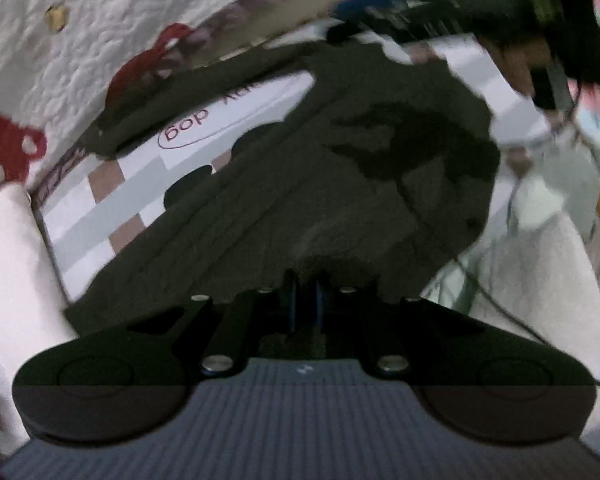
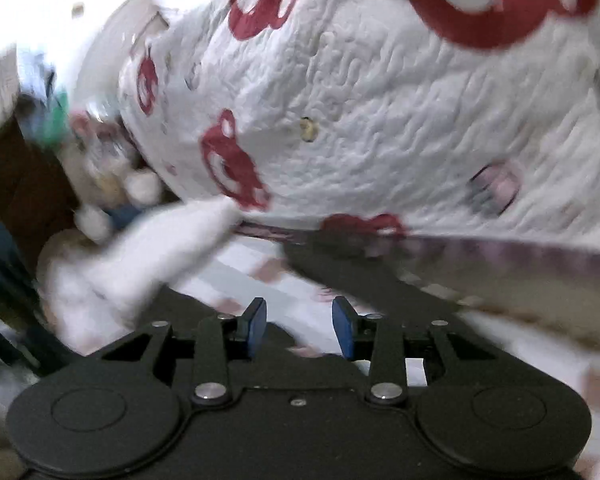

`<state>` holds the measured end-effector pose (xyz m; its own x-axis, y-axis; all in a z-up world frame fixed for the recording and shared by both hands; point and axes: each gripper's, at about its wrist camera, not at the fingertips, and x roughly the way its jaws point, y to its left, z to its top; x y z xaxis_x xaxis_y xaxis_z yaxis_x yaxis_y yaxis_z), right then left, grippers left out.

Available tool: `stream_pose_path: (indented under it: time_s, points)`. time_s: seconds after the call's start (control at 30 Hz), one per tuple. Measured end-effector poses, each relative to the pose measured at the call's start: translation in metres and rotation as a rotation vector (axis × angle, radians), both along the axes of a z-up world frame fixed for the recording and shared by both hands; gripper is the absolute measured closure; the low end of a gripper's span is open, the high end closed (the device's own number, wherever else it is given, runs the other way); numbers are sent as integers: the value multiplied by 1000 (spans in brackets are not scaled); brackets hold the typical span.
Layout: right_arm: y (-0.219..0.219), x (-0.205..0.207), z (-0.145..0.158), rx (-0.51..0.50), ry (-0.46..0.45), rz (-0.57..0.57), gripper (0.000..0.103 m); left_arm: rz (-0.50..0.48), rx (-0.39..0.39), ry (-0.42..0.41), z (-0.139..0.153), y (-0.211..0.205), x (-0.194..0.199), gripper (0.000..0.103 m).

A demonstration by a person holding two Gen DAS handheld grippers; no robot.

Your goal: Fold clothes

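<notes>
A dark olive garment (image 1: 340,184) lies spread over a checked sheet (image 1: 100,216) in the left wrist view. My left gripper (image 1: 306,300) is shut on the garment's near edge, with the cloth bunched between the blue pads. In the right wrist view a dark strip of the same garment (image 2: 340,264) lies ahead. My right gripper (image 2: 300,328) is open and empty, its blue pads (image 2: 258,326) well apart above the sheet (image 2: 256,264). Both views are blurred by motion.
A white quilt with red prints (image 2: 380,100) rises behind the sheet and also shows in the left wrist view (image 1: 60,60). A white cloth (image 2: 160,248) lies at left. Clutter and cables (image 1: 500,280) sit at the right.
</notes>
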<state>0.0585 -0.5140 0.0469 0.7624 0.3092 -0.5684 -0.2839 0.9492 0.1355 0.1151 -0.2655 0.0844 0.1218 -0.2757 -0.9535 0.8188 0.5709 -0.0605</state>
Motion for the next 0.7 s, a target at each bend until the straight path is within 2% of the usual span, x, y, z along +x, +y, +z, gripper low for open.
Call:
stream_pose_path:
  time_s: [0.07,0.1,0.13,0.2,0.33,0.4,0.53,0.7]
  points:
    - [-6,-15,-6,-46,-25,2,62,74,-34,23,-32,6,16,95]
    - [-11,-20,-9,-34,-2,9,62,112,-51,34,-47,9,24,95]
    - [-17,-24,-11,-18,33,20,62,129,-41,7,-62,9,32,95]
    - [-28,-27,-23,31,167,20,62,161,-19,-68,-87,11,50,95]
    - [-51,-25,-79,220,498,-84,62,270,-23,-158,-103,45,78,85]
    - [-58,-20,-102,267,640,-99,62,299,-50,-137,-109,55,80,85]
    - [-54,-18,-117,190,678,-115,62,350,-108,-79,-123,73,82,76]
    - [-86,-20,-128,144,626,-206,61,413,-180,-7,-139,96,84,68]
